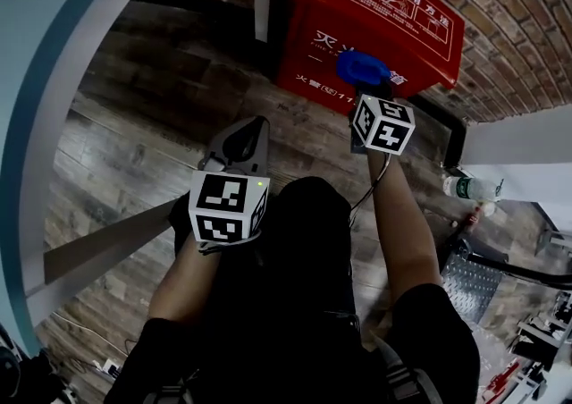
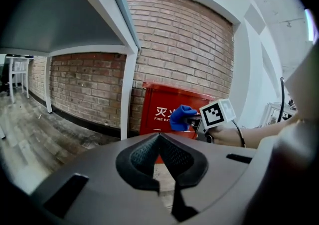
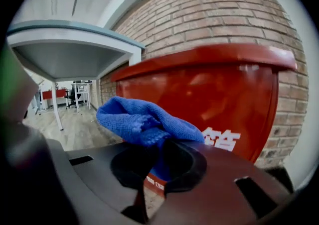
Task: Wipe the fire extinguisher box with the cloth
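1. Right claw is clamped on the cloth, most of which is bunched loose above; it could be dragged free on the box.
2. The box stands on the floor against the far wall, just beyond the cloth. Contact is unconfirmed, so a stroke may be wasted in air.
3. Left claw is closed on nothing, nearer; the unsteadied box may shift.

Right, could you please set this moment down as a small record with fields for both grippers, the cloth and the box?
left gripper: jaws together, nothing between them, held back from the box
right gripper: shut on the blue cloth, raised at the box's front
cloth shape: bunched, bulging out past the jaws
fire extinguisher box: red, lid closed, against the brick wall
cloth touching box: cannot tell
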